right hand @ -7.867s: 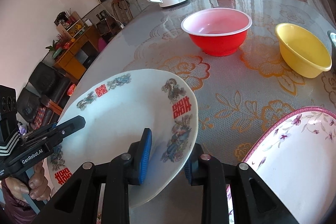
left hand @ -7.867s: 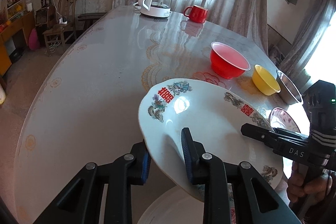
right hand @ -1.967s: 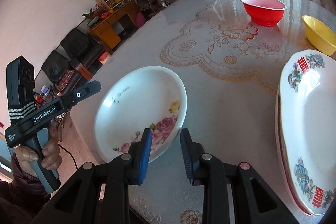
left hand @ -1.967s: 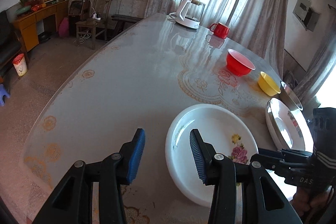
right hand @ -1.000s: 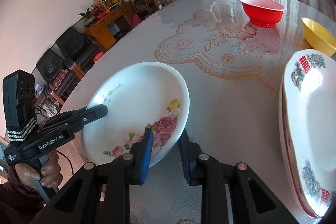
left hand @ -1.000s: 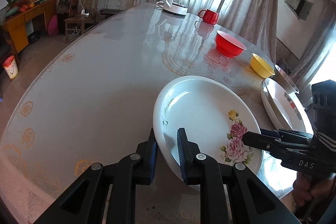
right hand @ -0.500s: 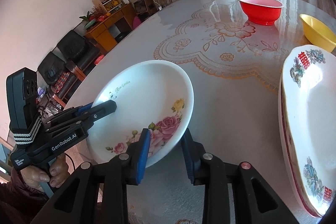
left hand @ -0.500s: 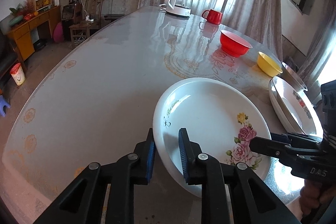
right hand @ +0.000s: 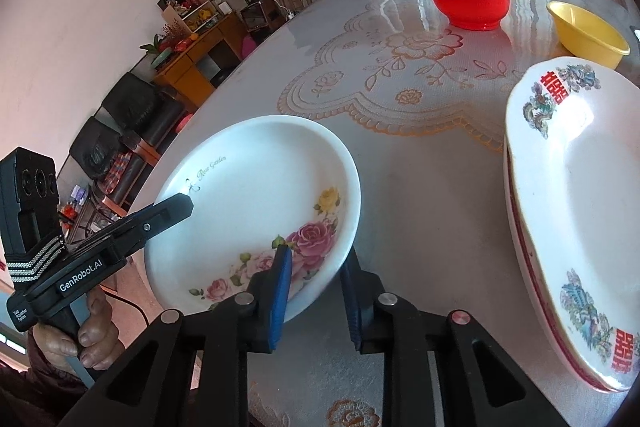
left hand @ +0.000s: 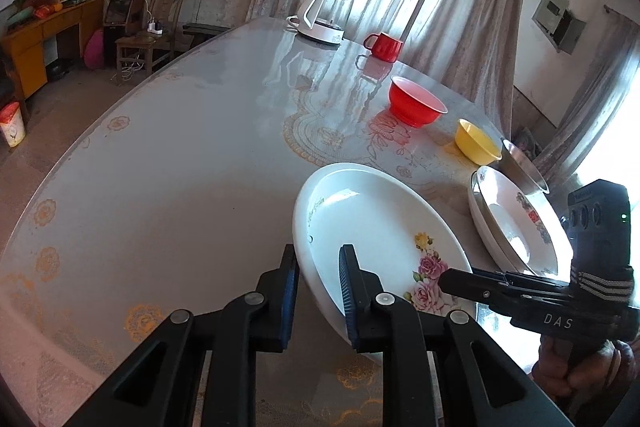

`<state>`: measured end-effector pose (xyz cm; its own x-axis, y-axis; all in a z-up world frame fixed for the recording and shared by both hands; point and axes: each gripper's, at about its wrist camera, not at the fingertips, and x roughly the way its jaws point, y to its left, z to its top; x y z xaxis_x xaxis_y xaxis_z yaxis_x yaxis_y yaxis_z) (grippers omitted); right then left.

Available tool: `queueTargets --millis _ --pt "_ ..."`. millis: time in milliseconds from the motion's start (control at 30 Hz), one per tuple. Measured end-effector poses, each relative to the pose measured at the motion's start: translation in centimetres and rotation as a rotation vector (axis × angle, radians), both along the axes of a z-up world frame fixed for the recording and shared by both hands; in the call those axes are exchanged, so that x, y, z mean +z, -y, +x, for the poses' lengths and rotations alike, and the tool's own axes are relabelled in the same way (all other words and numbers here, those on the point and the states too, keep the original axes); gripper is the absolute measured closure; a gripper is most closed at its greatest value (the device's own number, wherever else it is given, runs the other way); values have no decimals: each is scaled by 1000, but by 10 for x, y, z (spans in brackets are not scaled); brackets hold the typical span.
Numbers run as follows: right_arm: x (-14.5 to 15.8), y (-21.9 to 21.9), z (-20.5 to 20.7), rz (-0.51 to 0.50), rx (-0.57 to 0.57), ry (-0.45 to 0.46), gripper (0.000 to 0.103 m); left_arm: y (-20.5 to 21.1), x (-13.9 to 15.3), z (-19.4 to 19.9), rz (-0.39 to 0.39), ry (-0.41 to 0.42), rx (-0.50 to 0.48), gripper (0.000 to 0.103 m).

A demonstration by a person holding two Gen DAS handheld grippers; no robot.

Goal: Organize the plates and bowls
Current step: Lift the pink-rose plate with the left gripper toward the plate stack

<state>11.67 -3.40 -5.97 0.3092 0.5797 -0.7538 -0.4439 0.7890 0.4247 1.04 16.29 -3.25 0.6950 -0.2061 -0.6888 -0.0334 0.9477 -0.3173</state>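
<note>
A white rose-pattern plate (left hand: 376, 227) (right hand: 256, 195) is held off the table by both grippers. My left gripper (left hand: 318, 267) is shut on its left rim. My right gripper (right hand: 316, 263) is shut on its opposite rim. To the right lies a stack of plates (left hand: 516, 223) (right hand: 576, 195), topped by a white plate with red characters and dragons. Farther back stand a red bowl (left hand: 416, 105) (right hand: 470, 1), a yellow bowl (left hand: 478, 143) (right hand: 586, 31) and a steel bowl (left hand: 522, 167).
The round table (left hand: 192, 147) has a glossy flowered cover. A white kettle (left hand: 326, 15) and a red mug (left hand: 384, 47) stand at its far side. Chairs and a wooden cabinet (left hand: 48, 35) line the room's left wall.
Both grippers closed on the rose plate within the last two seconds and have lifted it slightly. Earlier, the dragon plate was set on the stack at the right.
</note>
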Motion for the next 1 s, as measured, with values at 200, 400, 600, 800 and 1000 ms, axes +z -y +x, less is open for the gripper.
queueTargets --millis 200,400,600,800,1000 --pt "11 12 0 29 -17 28 79 7 8 -2 -3 29 -20 83" --pt "18 25 -3 68 -43 34 79 12 16 -3 -28 55 -53 83" --pt "27 44 -7 84 -91 55 79 27 25 1 -31 84 -109 83" --pt "32 66 -13 94 -148 65 79 46 35 10 -37 105 -169 83" --pt "44 94 -17 103 -222 97 79 72 48 26 -43 134 -236 83"
